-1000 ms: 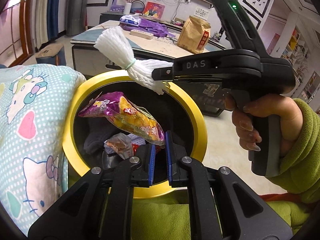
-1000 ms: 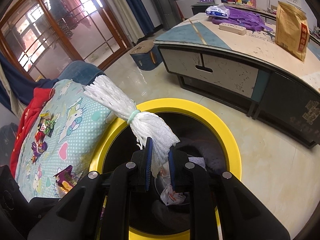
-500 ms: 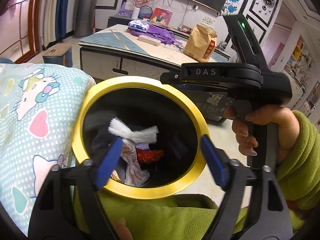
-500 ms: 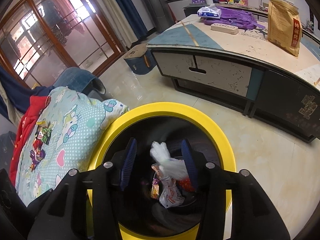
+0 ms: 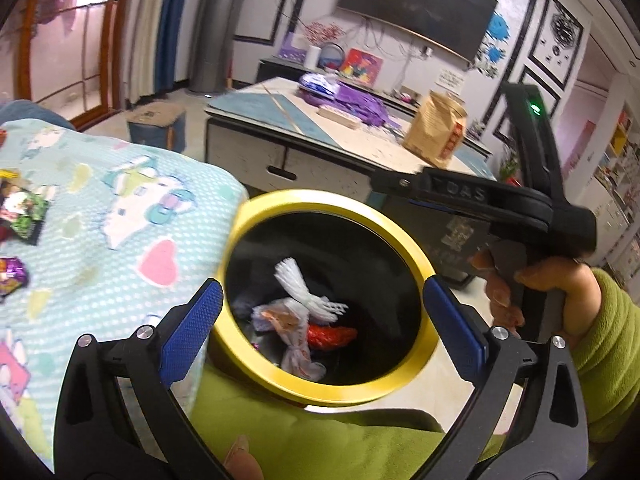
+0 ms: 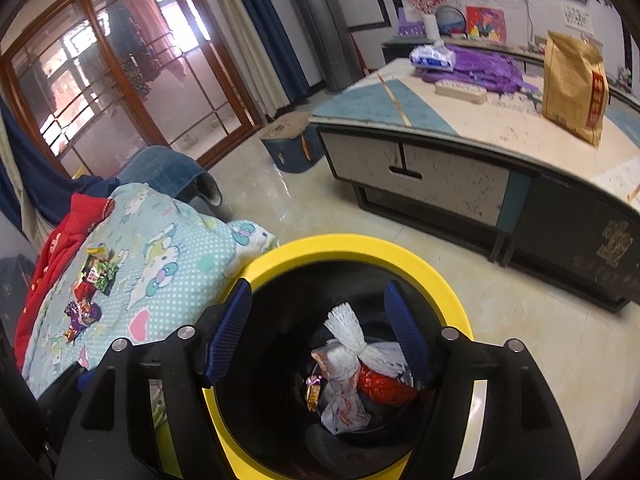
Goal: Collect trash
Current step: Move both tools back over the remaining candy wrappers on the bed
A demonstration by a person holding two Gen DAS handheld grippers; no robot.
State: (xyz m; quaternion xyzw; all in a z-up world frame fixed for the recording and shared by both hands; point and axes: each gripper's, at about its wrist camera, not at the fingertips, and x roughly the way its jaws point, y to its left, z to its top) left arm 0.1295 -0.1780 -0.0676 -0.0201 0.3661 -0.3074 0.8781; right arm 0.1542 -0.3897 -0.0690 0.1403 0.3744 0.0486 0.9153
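Observation:
A black bin with a yellow rim stands beside a Hello Kitty blanket. Inside lie a white foam net, a white plastic bag and a red wrapper. My left gripper is open and empty above the bin. My right gripper is open and empty over the bin; its body also shows in the left wrist view. Several candy wrappers lie on the blanket.
A low cabinet table stands beyond the bin with a brown paper bag and purple cloth on it. A red garment and jeans lie by the blanket. A blue stool stands on the floor.
Both grippers opened. The foam net dropped from the right gripper and the purple-yellow snack bag from the left gripper into the bin. The left view swung left toward the blanket.

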